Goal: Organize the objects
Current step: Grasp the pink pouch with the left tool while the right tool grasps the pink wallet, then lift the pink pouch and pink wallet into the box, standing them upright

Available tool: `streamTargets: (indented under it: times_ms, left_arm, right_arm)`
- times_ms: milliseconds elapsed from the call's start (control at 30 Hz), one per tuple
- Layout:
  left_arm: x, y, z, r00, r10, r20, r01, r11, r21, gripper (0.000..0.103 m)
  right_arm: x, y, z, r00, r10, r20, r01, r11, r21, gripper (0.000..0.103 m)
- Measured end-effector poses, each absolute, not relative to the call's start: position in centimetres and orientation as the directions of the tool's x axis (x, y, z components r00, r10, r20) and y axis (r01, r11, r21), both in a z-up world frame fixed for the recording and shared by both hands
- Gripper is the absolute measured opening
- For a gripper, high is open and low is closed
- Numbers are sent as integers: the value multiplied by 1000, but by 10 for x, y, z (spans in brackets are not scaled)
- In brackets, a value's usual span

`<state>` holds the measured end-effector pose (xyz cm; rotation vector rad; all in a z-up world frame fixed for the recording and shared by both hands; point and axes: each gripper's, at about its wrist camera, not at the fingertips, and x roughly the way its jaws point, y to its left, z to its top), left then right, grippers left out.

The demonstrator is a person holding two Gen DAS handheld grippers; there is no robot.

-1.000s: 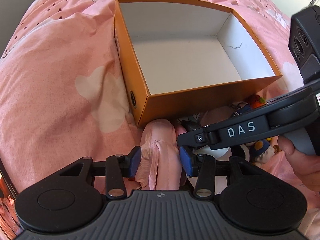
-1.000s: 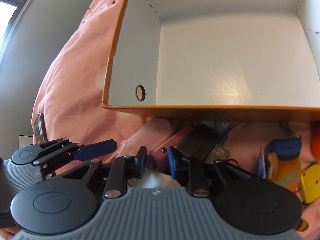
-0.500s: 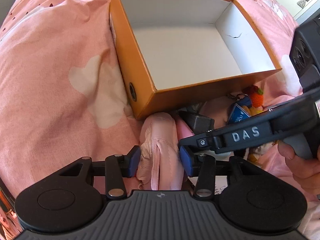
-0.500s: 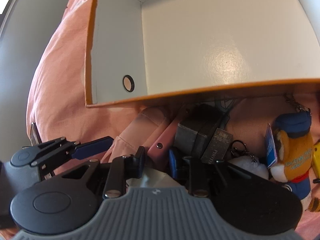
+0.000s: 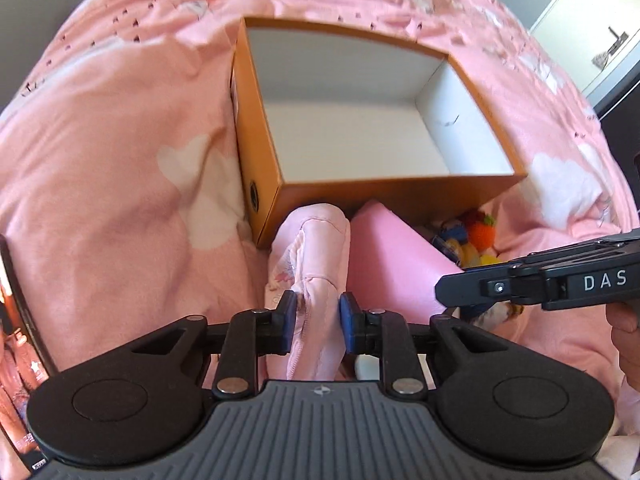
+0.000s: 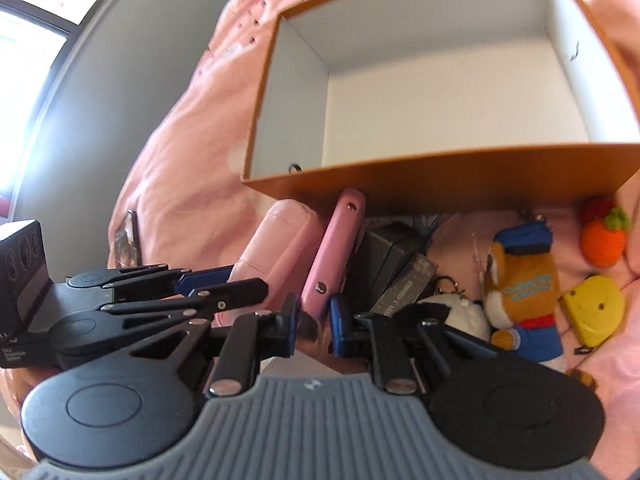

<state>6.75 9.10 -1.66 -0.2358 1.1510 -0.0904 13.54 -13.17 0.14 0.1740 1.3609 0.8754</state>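
My left gripper (image 5: 315, 316) is closing on the pouch (image 5: 310, 264); my right gripper (image 6: 313, 326) is closing on the pink case (image 6: 334, 256), whose lower end is hidden.

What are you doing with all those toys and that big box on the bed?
A person is tidying up with a grabber in each hand. The left gripper is closing its fingers on a soft pink pouch. The right gripper is closing on a flat pink case. Both sit right in front of the orange box, which has nothing in it yet. A plush bird, a knitted orange fruit and a yellow toy lie on the pink blanket.
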Motion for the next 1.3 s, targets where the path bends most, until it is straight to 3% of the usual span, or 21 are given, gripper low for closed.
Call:
streamTargets:
  times_ms: [167, 367, 600, 733, 967, 1033, 1067, 1167, 1300]
  left_arm:
    - [61, 87, 9, 498, -190, -846, -63, 965, -254, 19]
    - [61, 79, 26, 571, -226, -789, -65, 946, -318, 18]
    - [66, 85, 10, 519, -248, -818, -91, 936, -341, 16]
    - [65, 96, -2, 483, -206, -851, -143, 941, -308, 15]
    - [68, 101, -20, 448, -147, -882, -161, 957, -241, 15]
    - [70, 99, -21, 440, -143, -886, -138, 965, -225, 17]
    - [71, 97, -20, 442, -135, -887, -127, 969, -212, 18]
    - [76, 91, -16, 438, -125, -890, -70, 982, -173, 36]
    - [83, 74, -18, 409, -101, -907, 30, 995, -97, 53]
  right_arm:
    - [129, -151, 26, 39, 654, -756, -479, 676, 560, 17]
    - [116, -167, 42, 177, 600, -780, -551, 717, 426, 16]
    - [119, -168, 13, 94, 575, -812, -536, 717, 445, 19]
    - [136, -156, 4, 37, 553, -832, -549, 707, 446, 28]
    - [165, -126, -23, -68, 530, -846, -546, 690, 476, 31]
    - [174, -121, -30, -81, 522, -849, -515, 707, 484, 37]
    - [177, -121, -33, -84, 517, -852, -491, 723, 487, 38]
    - [184, -126, -39, -96, 524, -846, -429, 745, 511, 40]
    - [179, -132, -28, -51, 518, -854, -493, 731, 473, 41]
